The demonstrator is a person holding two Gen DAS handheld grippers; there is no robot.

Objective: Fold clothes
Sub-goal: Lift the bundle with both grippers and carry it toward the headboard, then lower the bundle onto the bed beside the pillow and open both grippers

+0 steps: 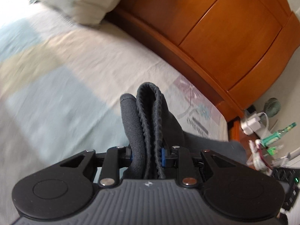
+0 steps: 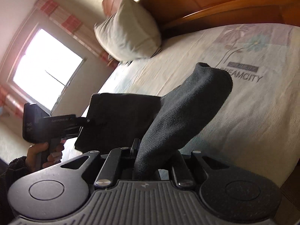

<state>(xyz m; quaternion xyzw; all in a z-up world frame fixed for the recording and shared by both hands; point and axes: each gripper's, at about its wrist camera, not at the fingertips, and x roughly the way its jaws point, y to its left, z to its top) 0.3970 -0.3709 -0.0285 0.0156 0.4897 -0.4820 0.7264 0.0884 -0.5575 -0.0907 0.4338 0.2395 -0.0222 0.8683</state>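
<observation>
While both devices are clamped on it, the dark garment [image 2: 120, 120] hangs above the bed [image 2: 243, 112], clear of the sheet. Left hand-held gripper [image 1: 146, 154] pinches a bunched hem between its narrow jaws; right hand-held gripper [image 2: 148, 150] holds a gathered corner likewise. Risk noted: the thick, doubled layers could slip from either pinch, dropping one side and skewing the fold. Blur suggests quick motion, which would worsen this.
</observation>
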